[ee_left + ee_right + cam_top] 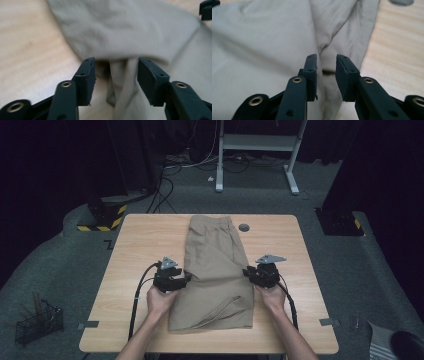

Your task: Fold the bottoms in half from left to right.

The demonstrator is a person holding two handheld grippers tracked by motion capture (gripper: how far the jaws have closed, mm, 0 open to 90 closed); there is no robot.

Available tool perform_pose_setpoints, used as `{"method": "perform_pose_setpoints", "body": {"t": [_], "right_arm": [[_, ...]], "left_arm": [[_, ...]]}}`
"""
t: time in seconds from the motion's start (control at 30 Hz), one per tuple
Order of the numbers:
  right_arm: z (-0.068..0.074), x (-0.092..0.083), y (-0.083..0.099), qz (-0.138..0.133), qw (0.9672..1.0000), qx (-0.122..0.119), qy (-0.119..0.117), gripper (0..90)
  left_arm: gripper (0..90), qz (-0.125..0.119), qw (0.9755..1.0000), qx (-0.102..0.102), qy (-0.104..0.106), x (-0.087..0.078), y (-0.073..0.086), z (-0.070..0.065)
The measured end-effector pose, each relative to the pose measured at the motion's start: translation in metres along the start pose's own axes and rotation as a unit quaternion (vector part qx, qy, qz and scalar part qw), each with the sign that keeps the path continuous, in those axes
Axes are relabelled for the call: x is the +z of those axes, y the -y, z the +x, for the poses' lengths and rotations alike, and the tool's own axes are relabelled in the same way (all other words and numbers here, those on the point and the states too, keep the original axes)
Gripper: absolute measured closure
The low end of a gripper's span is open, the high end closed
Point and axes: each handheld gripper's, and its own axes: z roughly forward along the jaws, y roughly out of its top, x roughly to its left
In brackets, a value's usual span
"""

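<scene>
Beige shorts lie folded lengthwise down the middle of the wooden table, waistband at the far end. My left gripper sits at the cloth's left edge, halfway down. In the left gripper view its jaws stand apart over a fold of the shorts, and the pads do not press on it. My right gripper sits at the cloth's right edge. Its jaws are apart too, above a crease in the shorts, gripping nothing.
A small grey disc lies on the table by the waistband. On the floor are a wire basket at the near left, a yellow-and-black striped base at the far left, and a white stand with cables beyond.
</scene>
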Motion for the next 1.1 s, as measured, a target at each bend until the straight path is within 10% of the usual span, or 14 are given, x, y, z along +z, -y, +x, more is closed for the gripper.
{"method": "perform_pose_setpoints", "body": {"t": [0.27,0.5,0.73,0.9,1.1], "right_arm": [[0.006,0.024,-0.006,0.028,0.9993,-0.006,-0.023,79.4],[0.001,0.022,-0.008,0.026,0.9994,-0.012,-0.017,90.0],[0.002,0.004,-0.021,-0.022,0.9994,-0.026,-0.001,90.0],[-0.002,0.018,-0.017,0.007,0.9997,-0.022,0.010,89.5],[0.002,0.017,0.006,0.023,0.9996,-0.018,-0.002,89.6]], "left_arm": [[50.4,0.033,0.9994,-0.006,0.001,0.041,-0.008,0.005],[86.8,0.052,0.9985,0.017,0.009,0.044,-0.012,0.002],[86.8,0.001,0.9997,0.024,-0.007,0.026,-0.020,-0.003],[82.4,0.038,0.9993,0.005,-0.003,0.041,-0.003,0.000],[86.1,0.047,0.9985,0.029,-0.001,0.033,0.012,-0.014]]}}
